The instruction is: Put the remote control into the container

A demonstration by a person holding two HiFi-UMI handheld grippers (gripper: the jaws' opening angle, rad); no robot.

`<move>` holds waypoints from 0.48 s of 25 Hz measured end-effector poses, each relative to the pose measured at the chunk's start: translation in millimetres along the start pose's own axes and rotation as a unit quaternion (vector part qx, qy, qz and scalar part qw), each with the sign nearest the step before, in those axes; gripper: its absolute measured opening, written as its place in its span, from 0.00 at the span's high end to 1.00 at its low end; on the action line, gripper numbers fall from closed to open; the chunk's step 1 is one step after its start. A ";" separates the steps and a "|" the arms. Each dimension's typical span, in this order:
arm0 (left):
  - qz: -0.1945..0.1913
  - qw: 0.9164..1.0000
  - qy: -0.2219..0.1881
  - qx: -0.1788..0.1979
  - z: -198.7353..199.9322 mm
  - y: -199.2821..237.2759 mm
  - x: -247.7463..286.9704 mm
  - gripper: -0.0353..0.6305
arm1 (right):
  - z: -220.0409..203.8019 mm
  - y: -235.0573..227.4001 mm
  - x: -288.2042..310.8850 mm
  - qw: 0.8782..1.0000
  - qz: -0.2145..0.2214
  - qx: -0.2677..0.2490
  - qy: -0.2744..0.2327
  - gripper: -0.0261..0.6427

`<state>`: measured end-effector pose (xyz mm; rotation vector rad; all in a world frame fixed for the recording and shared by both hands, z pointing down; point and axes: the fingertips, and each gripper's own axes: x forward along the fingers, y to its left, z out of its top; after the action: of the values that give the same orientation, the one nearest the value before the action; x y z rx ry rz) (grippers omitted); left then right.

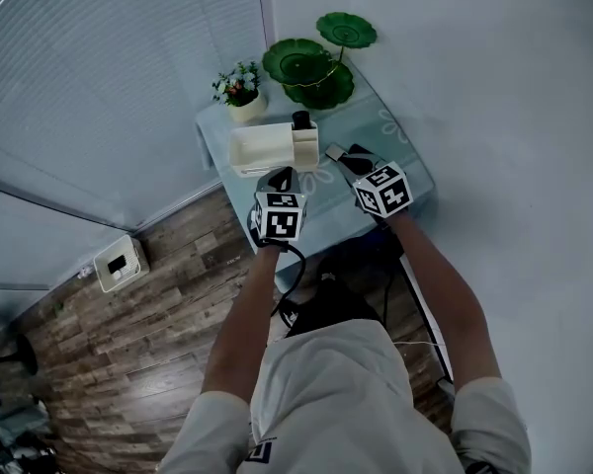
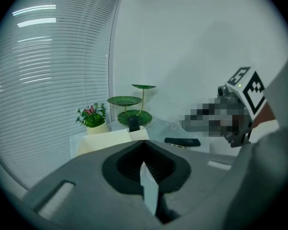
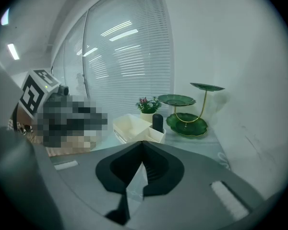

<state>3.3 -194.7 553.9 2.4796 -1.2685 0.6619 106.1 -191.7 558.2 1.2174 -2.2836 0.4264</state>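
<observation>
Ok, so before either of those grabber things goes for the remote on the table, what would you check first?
1. Remote control found: it lies flat on the table, to the right of the container. Ok.
2. Jaws ready to grasp: left gripper and right gripper are both shut and empty. Not ok.
3. Container's large compartment free: it looks empty. Ok.
4. Small compartment free: a dark cylinder stands in it. Not ok.
5. Path clear: plant and green stand sit behind the container, away from the remote. Ok.
6. Right gripper touching the remote: cannot tell.
</observation>
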 end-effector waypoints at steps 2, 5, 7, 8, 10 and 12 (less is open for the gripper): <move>-0.004 1.000 -0.008 -0.015 2.8 -3.4 3.4 0.94 | -7.3 -1.3 5.7 1.000 0.018 -0.025 0.008 0.96; -0.002 1.000 -0.012 -0.027 7.1 -3.3 14.5 0.94 | -25.2 -11.9 16.4 0.996 0.043 -0.071 0.033 0.88; 0.004 0.999 -0.014 -0.029 11.3 0.7 25.1 0.94 | -43.0 -29.8 24.7 0.993 0.038 -0.090 0.061 0.84; 0.007 0.999 -0.017 -0.032 13.9 3.0 30.1 0.94 | -53.9 -39.4 29.2 0.992 0.035 -0.094 0.076 0.82; 0.012 0.999 -0.027 -0.038 18.8 6.4 39.1 0.94 | -78.0 -56.6 38.3 0.989 0.032 -0.097 0.109 0.75; 0.016 0.998 -0.034 -0.040 21.3 7.7 47.6 0.94 | -98.1 -69.5 46.5 0.984 0.033 -0.111 0.137 0.68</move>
<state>27.0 -241.3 560.3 2.4407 -1.3346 0.5270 171.0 -212.6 667.6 0.9140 -2.0745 0.3297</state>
